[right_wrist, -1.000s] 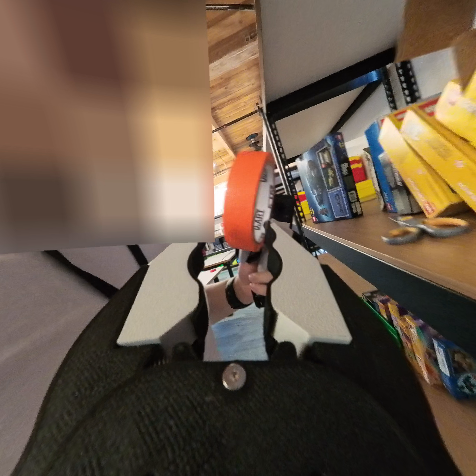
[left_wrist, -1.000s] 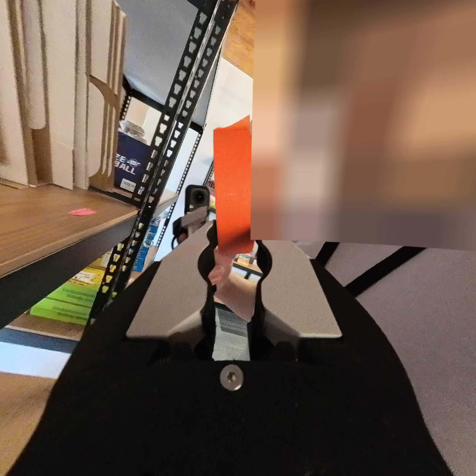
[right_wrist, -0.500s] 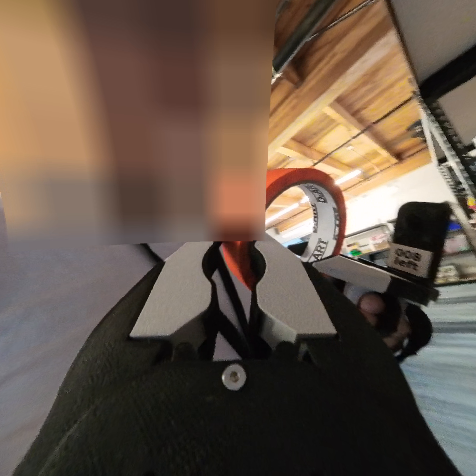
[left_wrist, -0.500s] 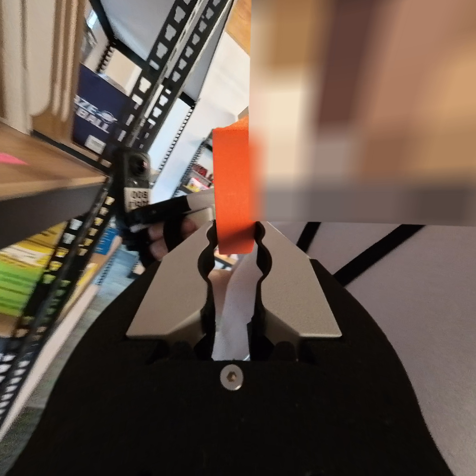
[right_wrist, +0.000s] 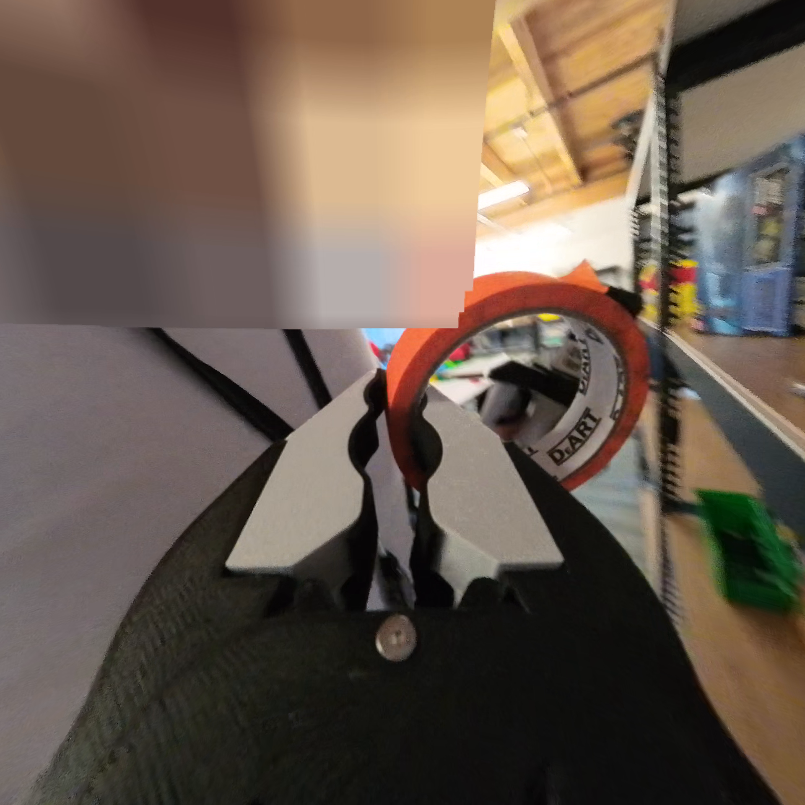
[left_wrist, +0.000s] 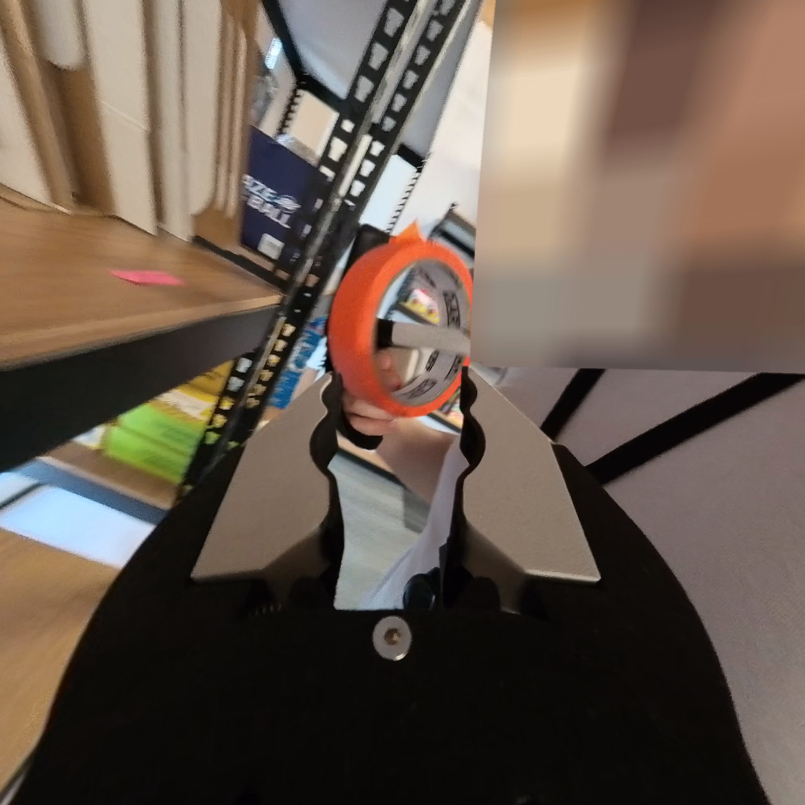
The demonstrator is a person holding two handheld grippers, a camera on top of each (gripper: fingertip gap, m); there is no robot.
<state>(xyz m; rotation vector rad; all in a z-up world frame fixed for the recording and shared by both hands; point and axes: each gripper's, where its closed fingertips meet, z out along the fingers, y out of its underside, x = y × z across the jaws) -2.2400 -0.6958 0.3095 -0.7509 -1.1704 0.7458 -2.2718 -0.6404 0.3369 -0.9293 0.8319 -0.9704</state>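
The right tongs (right_wrist: 400, 392) are nearly closed and pinch the wall of the round orange roll of masking tape with a white printed core (right_wrist: 514, 305): one finger is inside the hole, the other presses on the orange outside, so the roll stands up in the air, a little to the right of the tips. A small loose end of tape sticks up at the top of the roll. In the left wrist view the same roll (left_wrist: 353, 331) hangs directly in front of the left tongs (left_wrist: 398, 379), which are wide open and hold nothing. The lower part of the roll appears between their two tips, but I cannot tell if it touches them or is only just beyond. A grey finger of the other tool crosses the hole, and the person's hand (left_wrist: 370, 418) shows behind and below the roll. To the left is a brown wooden shelf board (left_wrist: 109, 305) with a small pink paper slip (left_wrist: 146, 276) on it, and a black perforated metal post (left_wrist: 348, 174) stands near the roll. Farther left and lower are bright green boxes (left_wrist: 148, 440). In the right wrist view a blurred green block (right_wrist: 749, 549) lies to the right, below another wooden shelf (right_wrist: 740, 392).
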